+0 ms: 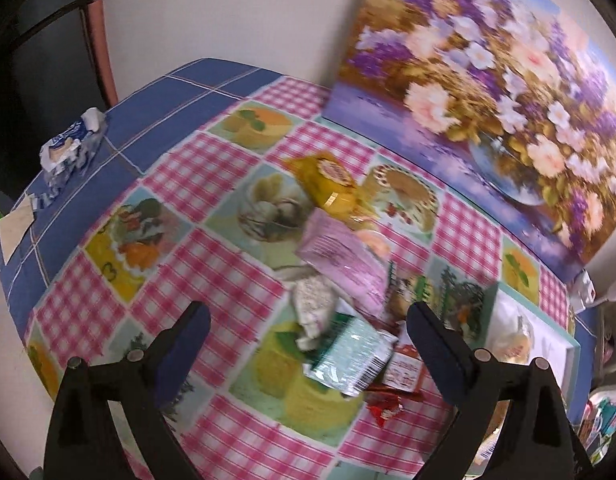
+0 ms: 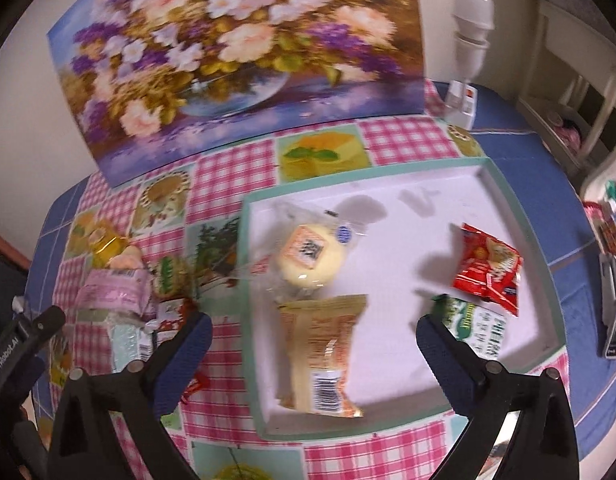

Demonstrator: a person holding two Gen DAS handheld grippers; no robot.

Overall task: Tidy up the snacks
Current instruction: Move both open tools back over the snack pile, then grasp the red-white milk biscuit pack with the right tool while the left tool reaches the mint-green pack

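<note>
A: The right gripper (image 2: pixel 314 334) stands wide open and holds nothing. The left gripper (image 1: pixel 308 322) is also wide open and empty.

B: Where are the snacks now?

A: Four lie in the tray (image 2: pixel 520 216). Under the right gripper is an orange packet (image 2: pixel 322 344), beyond it a round yellow cake (image 2: pixel 308 258). By its right finger are a green packet (image 2: pixel 474 330) and a red packet (image 2: pixel 488 274).

B: And what is left?

A: A pile is on the checked tablecloth (image 1: pixel 211 248), in front of the left gripper: a pink packet (image 1: pixel 342 256), a yellow packet (image 1: pixel 328 182), a silver-green packet (image 1: pixel 348 354), some smaller ones. I judge the task about half done.
</note>
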